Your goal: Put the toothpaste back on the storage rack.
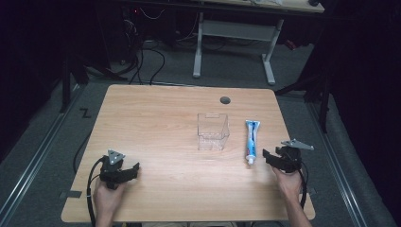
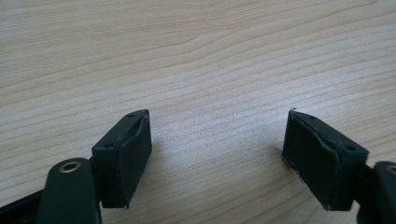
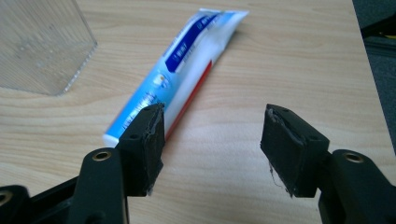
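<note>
Right now, right gripper (image 1: pixel 267 155): it sits at the table's right edge, held in the person's right hand (image 1: pixel 289 182); its jaws stand apart with nothing between them.
Right gripper close up (image 3: pixel 212 142): in the right gripper view the two black pads (image 3: pixel 149 144) frame bare wood; the left pad overlaps the tube's near end in the picture, but whether it touches it I cannot tell.
Toothpaste tube (image 1: pixel 251 140): it lies flat on the table just left of the right gripper, its cap end toward the person and its flat crimped end away from them.
Tube in the right gripper view (image 3: pixel 180 77): white and blue with a red stripe along one side, running slantwise from the lower left up to the upper right.
Clear box (image 1: pixel 213 131): an open-topped see-through container stands upright near the middle of the table, just left of the tube and apart from it; its corner (image 3: pixel 44 44) shows at the upper left of the right gripper view.
Left gripper (image 1: pixel 136 169): it rests low at the table's near left corner in the person's left hand (image 1: pixel 108 196), well apart from the tube and the box.
Left gripper close up (image 2: pixel 217 154): jaws released and spread wide, bare wood between the pads.
Table (image 1: pixel 156 118): light wood with a dark round cable hole (image 1: pixel 225 100) near its far edge.
Beyond: grey floor, cables and a white-legged desk (image 1: pixel 234 33).
</note>
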`<control>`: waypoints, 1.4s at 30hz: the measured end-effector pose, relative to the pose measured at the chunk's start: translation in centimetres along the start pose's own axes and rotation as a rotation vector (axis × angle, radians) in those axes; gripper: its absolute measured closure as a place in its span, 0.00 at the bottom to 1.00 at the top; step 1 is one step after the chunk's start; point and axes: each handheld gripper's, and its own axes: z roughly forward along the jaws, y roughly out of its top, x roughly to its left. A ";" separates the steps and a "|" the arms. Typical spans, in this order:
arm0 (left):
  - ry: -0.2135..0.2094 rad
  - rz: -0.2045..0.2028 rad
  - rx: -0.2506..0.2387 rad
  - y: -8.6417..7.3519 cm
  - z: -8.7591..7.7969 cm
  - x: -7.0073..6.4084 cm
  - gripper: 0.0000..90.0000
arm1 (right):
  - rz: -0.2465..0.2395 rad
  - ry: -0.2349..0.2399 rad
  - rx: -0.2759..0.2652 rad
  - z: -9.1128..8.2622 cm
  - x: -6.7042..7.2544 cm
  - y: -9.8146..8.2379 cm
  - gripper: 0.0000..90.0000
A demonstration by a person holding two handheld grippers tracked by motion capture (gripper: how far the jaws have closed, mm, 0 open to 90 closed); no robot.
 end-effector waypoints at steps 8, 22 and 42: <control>0.000 0.000 0.000 0.0 0.0 0.0 0.27 | -0.007 0.011 0.003 0.0 0.4 1.8 0.47; -0.006 0.004 0.001 0.0 0.0 0.0 0.27 | -0.017 -0.035 0.069 1.1 1.4 5.2 0.45; -0.007 0.003 0.000 0.0 0.0 0.0 0.27 | -0.020 -0.018 0.122 3.7 2.8 7.7 0.44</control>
